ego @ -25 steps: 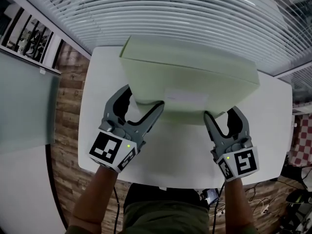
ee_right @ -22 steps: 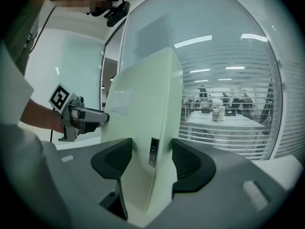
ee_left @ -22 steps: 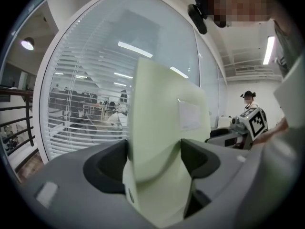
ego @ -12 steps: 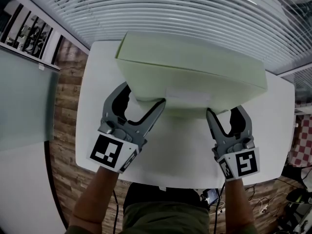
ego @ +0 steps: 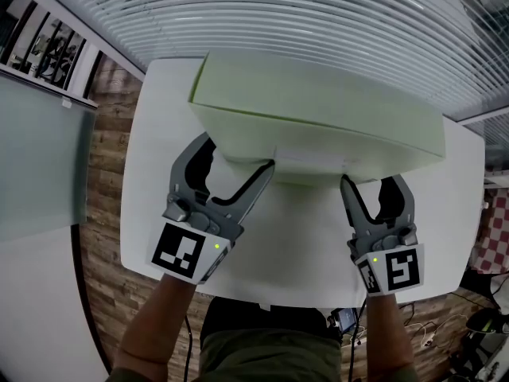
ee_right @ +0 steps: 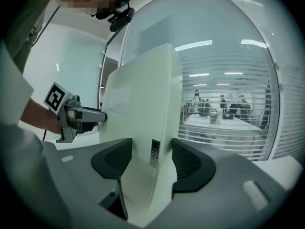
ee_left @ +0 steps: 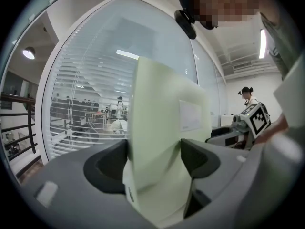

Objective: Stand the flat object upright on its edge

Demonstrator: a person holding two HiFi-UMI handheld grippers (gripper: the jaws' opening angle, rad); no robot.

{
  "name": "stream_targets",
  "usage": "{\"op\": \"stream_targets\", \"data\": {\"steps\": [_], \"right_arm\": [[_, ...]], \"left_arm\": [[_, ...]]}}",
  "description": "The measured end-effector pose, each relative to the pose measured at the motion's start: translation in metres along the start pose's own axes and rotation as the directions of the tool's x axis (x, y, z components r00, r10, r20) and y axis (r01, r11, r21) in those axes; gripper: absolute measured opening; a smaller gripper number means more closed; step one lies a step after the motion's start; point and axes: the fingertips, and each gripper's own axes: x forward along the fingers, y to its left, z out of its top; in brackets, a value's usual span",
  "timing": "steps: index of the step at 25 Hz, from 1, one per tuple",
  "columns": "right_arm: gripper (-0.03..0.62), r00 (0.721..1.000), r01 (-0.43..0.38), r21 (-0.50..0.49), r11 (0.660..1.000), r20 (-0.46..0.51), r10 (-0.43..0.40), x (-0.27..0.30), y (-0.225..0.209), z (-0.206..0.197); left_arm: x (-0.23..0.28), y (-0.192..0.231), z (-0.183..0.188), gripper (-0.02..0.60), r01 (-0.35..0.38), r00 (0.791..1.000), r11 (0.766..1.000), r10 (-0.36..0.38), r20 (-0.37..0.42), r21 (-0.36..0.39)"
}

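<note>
A large flat pale green box is tilted up off the white table, its near edge lifted toward me. My left gripper is shut on that edge at its left part, and my right gripper is shut on its right part. In the left gripper view the box stands between both pads, with the left gripper clamped on it. The right gripper view shows the box pinched in the right gripper. A white label sits on the box's near face.
The table is narrow, with wooden floor at its left and cables on the floor at the lower right. A glass wall with white blinds runs right behind the table. A frosted panel stands at the left.
The box has tipped further up, its far edge higher and its broad face wider toward me. Both grippers keep their hold and have shifted slightly right.
</note>
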Motion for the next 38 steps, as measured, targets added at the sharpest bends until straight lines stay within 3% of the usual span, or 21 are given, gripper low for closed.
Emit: {"op": "stream_targets", "data": {"steps": [4, 10, 38], "right_arm": [[0.27, 1.0, 0.01, -0.003, 1.0, 0.009, -0.009, 0.0, 0.002, 0.001], [0.27, 1.0, 0.016, -0.02, 1.0, 0.008, -0.016, -0.001, 0.004, -0.002], [0.27, 1.0, 0.002, -0.014, 1.0, 0.005, -0.002, -0.01, 0.011, -0.009]], "left_arm": [[-0.002, -0.001, 0.0, 0.339, -0.008, 1.0, 1.0, 0.008, 0.014, 0.003], [-0.003, -0.005, 0.002, 0.339, -0.024, 0.999, 0.998, 0.025, 0.025, -0.063], [-0.015, -0.014, -0.005, 0.339, -0.036, 0.999, 0.999, 0.037, 0.022, -0.038]]}}
